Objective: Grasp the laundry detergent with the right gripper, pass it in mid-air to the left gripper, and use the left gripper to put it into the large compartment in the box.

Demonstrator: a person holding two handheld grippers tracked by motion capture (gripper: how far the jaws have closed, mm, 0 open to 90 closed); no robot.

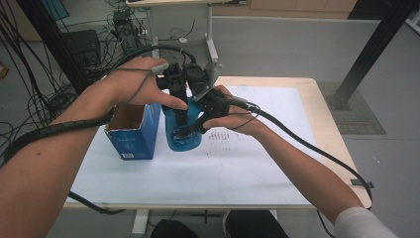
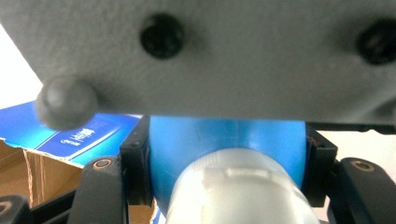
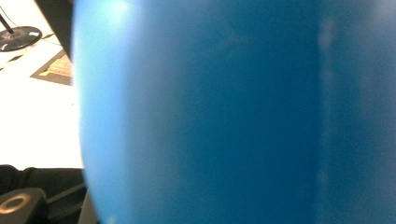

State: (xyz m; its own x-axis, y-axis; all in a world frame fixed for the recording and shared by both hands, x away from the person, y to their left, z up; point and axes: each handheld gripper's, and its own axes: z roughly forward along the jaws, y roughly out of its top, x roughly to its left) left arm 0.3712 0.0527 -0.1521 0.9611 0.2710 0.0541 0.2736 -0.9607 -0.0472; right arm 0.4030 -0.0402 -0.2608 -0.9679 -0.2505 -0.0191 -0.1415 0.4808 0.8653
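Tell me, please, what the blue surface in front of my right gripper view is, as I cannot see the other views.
Observer: It is a blue bottle on the white table.
Operator: Does the left gripper have it?
Observer: Yes, the left gripper has a jaw against each side of the bottle, just beyond its white cap.
Operator: Is anything beside it?
Observer: An open blue carton stands close on its left in the high view.

A translucent blue bottle (image 1: 182,134) with a pale cap stands upright on the white worktop (image 1: 237,168), just beside an open blue carton (image 1: 132,131).
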